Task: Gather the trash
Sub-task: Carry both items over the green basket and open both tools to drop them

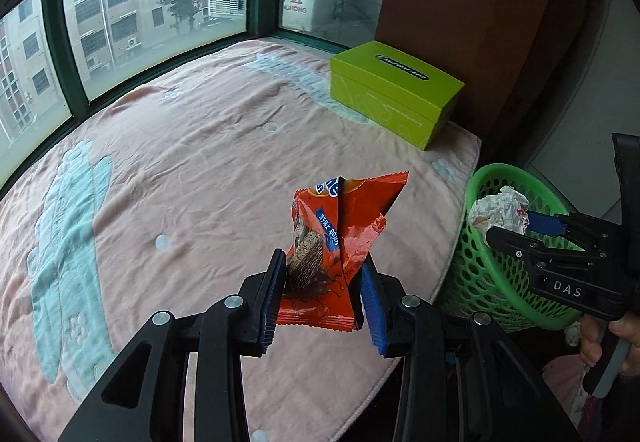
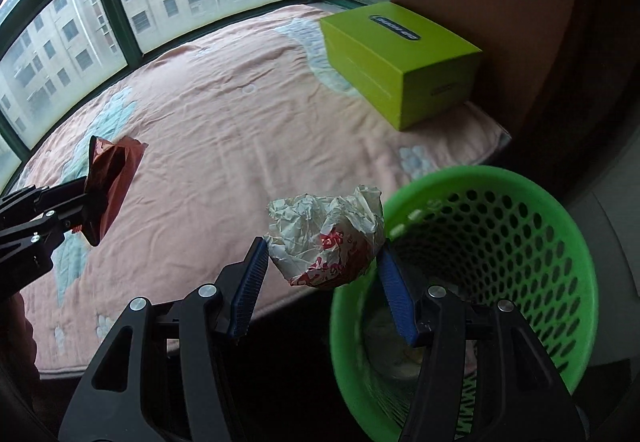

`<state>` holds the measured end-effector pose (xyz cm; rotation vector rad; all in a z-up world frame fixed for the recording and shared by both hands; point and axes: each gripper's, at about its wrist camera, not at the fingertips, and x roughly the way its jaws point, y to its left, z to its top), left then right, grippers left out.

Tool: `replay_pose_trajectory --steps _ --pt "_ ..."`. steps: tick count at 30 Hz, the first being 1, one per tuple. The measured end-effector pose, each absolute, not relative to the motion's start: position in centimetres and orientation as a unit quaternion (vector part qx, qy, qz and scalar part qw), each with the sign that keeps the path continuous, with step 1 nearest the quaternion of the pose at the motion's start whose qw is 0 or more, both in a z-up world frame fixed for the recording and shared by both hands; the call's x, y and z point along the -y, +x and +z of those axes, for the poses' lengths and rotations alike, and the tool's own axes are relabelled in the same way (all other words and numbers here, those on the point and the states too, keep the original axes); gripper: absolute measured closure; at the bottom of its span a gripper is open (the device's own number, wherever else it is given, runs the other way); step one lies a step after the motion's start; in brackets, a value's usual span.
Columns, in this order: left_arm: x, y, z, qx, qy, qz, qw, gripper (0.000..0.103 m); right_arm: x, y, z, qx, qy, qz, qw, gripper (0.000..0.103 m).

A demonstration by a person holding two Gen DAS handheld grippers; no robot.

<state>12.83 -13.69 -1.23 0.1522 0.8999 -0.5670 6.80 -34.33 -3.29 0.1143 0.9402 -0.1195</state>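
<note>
The left hand-held gripper [image 1: 322, 288] clamps a torn orange foil snack wrapper [image 1: 340, 242] above the pink blanket-covered bed [image 1: 192, 162]. The right hand-held gripper [image 2: 322, 284] pinches a crumpled white-and-red paper ball [image 2: 326, 242] at the rim of the green perforated plastic basket [image 2: 520, 242].

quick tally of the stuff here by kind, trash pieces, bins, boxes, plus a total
Trash pieces: 2, the red snack wrapper held in the left tool and the crumpled white paper held in the right tool
Bins: 1, the green basket
Boxes: 1, the lime green box on the pink blanket
Total: 4
</note>
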Motion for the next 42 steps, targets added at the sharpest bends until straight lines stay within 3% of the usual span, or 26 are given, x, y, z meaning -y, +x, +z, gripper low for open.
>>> replay_pose_trajectory --steps 12,18,33,40,42 --pt "19.7 11.5 -0.3 -0.42 0.094 -0.33 0.84 0.067 42.2 1.3 -4.1 -0.457 0.091 -0.152 0.872 0.043" --pt "22.5 10.6 0.0 -0.418 0.108 -0.349 0.832 0.067 44.5 -0.4 -3.8 -0.447 0.1 -0.179 0.871 0.029" --pt "30.5 7.8 -1.2 -0.433 0.145 -0.402 0.794 0.067 47.5 -4.2 -1.8 -0.413 0.119 -0.214 0.877 0.023" --pt "33.2 6.9 -2.1 -0.445 0.147 -0.412 0.781 0.065 48.1 -5.6 -0.7 -0.396 0.128 -0.222 0.882 0.021" --pt "33.8 6.6 -2.3 -0.447 0.142 -0.417 0.778 0.056 48.2 -5.9 -0.6 -0.392 0.131 -0.222 0.883 0.02"
